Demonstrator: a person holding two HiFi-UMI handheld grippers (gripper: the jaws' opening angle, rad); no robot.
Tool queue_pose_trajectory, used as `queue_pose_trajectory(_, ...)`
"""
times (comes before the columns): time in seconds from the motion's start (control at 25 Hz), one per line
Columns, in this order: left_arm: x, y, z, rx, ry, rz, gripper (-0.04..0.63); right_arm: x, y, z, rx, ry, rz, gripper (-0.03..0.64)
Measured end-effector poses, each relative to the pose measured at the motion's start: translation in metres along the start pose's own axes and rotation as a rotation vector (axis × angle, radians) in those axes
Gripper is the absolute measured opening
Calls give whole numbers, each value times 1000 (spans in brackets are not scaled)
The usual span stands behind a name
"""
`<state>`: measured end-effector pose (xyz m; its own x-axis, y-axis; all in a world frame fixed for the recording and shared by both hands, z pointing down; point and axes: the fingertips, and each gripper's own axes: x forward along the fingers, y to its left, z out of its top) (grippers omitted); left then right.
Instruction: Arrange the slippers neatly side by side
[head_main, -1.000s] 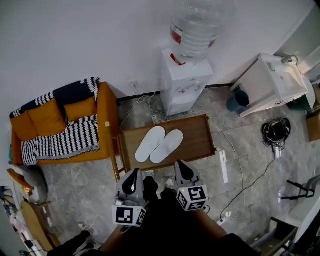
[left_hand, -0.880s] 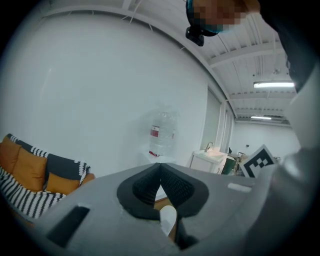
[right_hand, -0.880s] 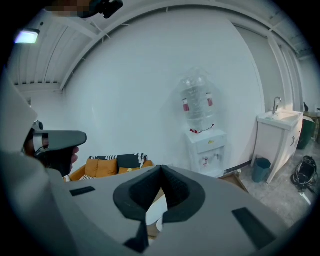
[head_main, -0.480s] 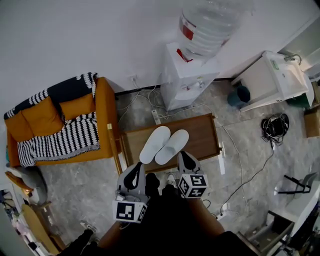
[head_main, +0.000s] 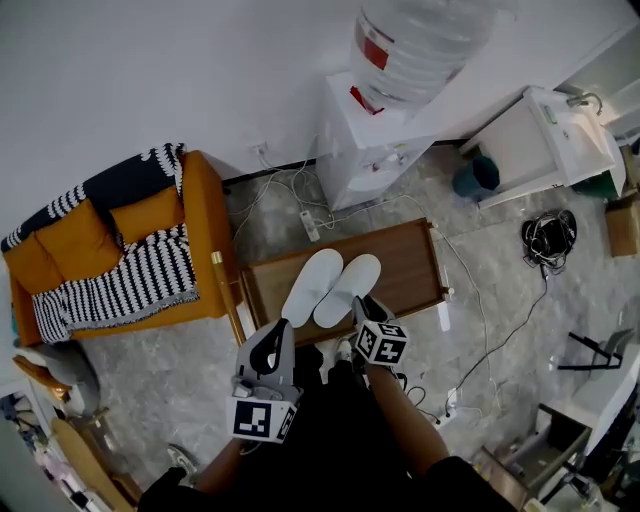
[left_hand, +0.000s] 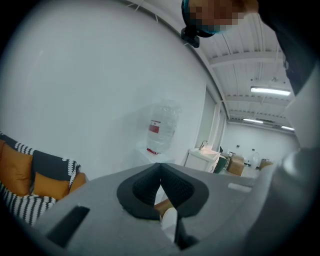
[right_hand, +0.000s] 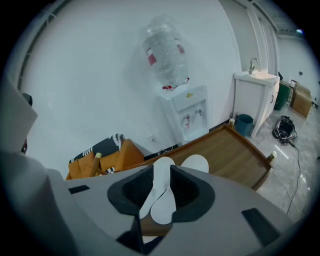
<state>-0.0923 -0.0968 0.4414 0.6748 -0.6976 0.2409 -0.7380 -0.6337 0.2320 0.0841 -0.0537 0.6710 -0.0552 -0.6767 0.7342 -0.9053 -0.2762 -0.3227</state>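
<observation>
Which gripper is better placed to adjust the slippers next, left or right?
Right, probably. The right gripper is at the heels of the slippers; its jaws have just been opening, nothing between them yet. The left gripper sits farther back, jaws together.

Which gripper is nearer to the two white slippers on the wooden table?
Right. Right gripper, jaws just opened, empty, is beside the slippers; left gripper sits farther back.
</observation>
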Motion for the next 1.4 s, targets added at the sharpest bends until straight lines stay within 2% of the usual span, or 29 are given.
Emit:
queue_pose_trajectory(0.44,9,18,-8,-13,26,-17,12,58,-30,-56,130,163,-93,120)
queue_pose_trajectory(1.0,6,41,-21,-46,58,-6,12,101,-60,-82,188,232,-210,133)
queue_pose_trajectory(1.16,3,48,-23,-56,61,-3,12,101,-58,-83,182,242,-211,55)
queue_pose_trajectory(1.4,0,54,-22,-61,52,-3,12,96,-56,-79,133,249,-216,34)
